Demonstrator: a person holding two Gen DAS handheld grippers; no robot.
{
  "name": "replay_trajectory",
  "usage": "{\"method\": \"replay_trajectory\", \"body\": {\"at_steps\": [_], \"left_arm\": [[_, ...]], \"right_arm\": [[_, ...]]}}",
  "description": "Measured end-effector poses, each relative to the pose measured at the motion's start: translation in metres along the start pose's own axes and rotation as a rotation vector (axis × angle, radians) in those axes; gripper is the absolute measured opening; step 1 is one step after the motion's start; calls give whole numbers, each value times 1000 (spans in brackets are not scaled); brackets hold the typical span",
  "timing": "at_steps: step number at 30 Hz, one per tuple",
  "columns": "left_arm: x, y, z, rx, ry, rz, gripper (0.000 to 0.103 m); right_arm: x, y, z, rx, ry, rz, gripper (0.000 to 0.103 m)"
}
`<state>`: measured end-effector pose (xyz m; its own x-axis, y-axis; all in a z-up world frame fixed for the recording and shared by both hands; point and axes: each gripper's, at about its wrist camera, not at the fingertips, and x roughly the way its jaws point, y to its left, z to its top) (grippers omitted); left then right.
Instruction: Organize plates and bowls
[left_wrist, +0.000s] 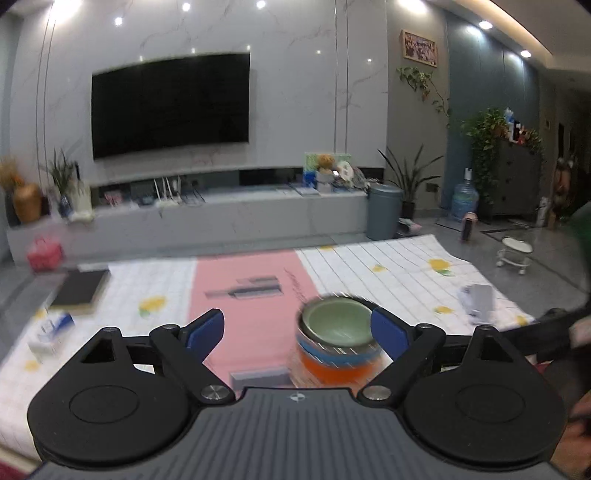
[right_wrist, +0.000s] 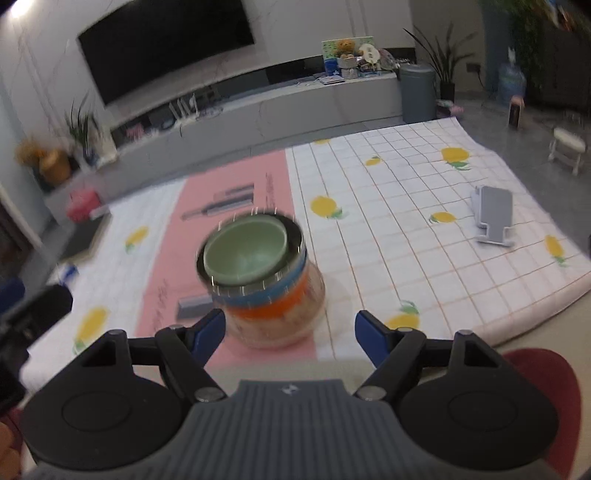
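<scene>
A stack of nested bowls (right_wrist: 258, 280) stands on the pink strip of the mat: a pale green bowl (right_wrist: 245, 251) on top, then a metal one, a blue one, an orange one and a clear base. In the left wrist view the same stack (left_wrist: 334, 345) is blurred. My left gripper (left_wrist: 297, 330) hangs open above and behind the stack, its right fingertip (left_wrist: 389, 332) overlapping the rim in the picture. My right gripper (right_wrist: 290, 334) is open too, near the stack's base, with nothing pressed between its blue pads.
The chequered lemon-print mat (right_wrist: 406, 206) covers the floor. A grey phone stand (right_wrist: 493, 216) sits at its right, a dark book (left_wrist: 79, 291) and a small box (left_wrist: 55, 326) at its left. Behind are a TV bench (left_wrist: 221, 214), a grey bin (left_wrist: 384, 210) and a small stool (left_wrist: 515, 253).
</scene>
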<state>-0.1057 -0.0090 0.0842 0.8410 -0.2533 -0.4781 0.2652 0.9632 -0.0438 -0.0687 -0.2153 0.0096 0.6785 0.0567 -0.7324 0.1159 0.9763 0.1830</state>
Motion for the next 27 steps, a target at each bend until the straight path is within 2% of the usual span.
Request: {"method": "replay_trajectory", "body": {"at_steps": [4,8,15,20,27], "left_arm": [[11,-5,-7,-29,90,27,103],[15,3,-11,-58,119,14,103],[14,-7,-25,-41,145,67,103],[15,-4,-27,-62,149,55,103],[14,-6,-30,-63,140,91,103]], "right_arm": [[-4,22,-28,-100,-30,-49,76],[-9,22,-35,-73,-75,-42,76],[-5,26,-43,-78,-86,-77,76],[-7,27,-44,-82,-101,-89,77],[-1,26,-45,-75,-81,-80,77]]}}
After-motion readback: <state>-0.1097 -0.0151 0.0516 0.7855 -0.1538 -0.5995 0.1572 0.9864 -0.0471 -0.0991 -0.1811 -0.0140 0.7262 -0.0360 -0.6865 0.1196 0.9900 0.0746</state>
